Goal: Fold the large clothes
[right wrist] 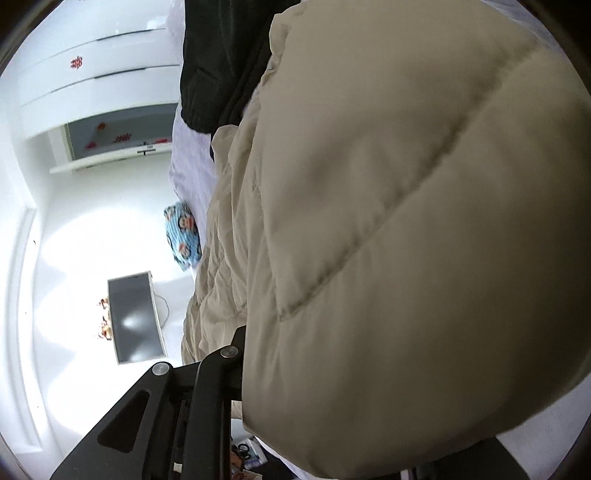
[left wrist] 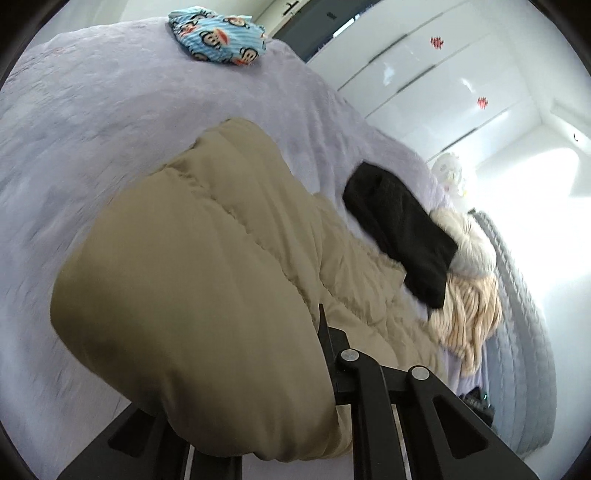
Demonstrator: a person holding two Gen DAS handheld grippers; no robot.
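A large beige quilted puffer jacket [left wrist: 207,258] lies on a lavender bedspread [left wrist: 92,122]. In the left wrist view a thick fold of it bulges between the jaws of my left gripper [left wrist: 280,354], which is shut on it; only the right finger [left wrist: 328,343] shows. In the right wrist view the same jacket [right wrist: 406,221] fills most of the frame and covers my right gripper [right wrist: 295,350], which is shut on a fold of it; only the left finger [right wrist: 236,350] shows. The frame is tilted.
A black garment [left wrist: 399,229] and a cream fluffy and striped garment [left wrist: 469,302] lie on the bed to the right of the jacket. A blue monkey-print bundle [left wrist: 218,35] sits at the far edge. White wardrobe doors [left wrist: 443,81] and a grey padded bed edge [left wrist: 524,332] stand beyond.
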